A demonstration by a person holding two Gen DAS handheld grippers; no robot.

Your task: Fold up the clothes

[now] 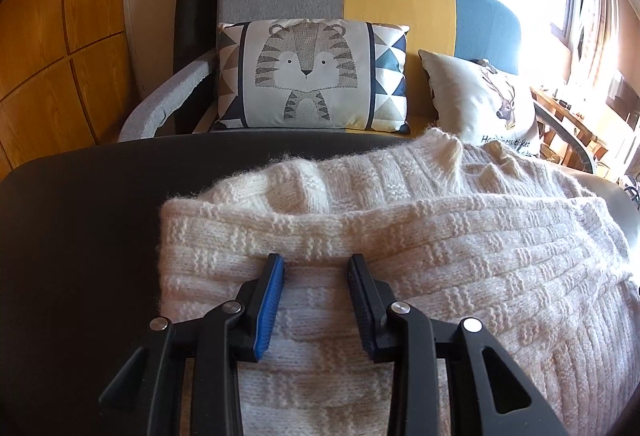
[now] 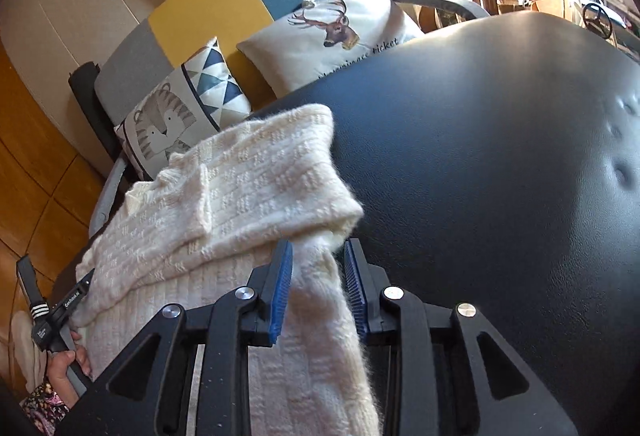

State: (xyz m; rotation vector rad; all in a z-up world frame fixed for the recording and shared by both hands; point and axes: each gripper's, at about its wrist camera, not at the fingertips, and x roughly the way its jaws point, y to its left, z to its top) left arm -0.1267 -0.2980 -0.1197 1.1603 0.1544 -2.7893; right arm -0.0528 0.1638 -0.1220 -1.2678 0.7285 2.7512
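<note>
Both sets of jaws stand parted: the left gripper over the cream sweater, gripping nothing; the right gripper straddling a loose fold (unpinched). Beyond them the sweater lies heaped on the dark desk; dragging could undo it.

Cream knit sweater lies half-folded, rumpled.
</note>
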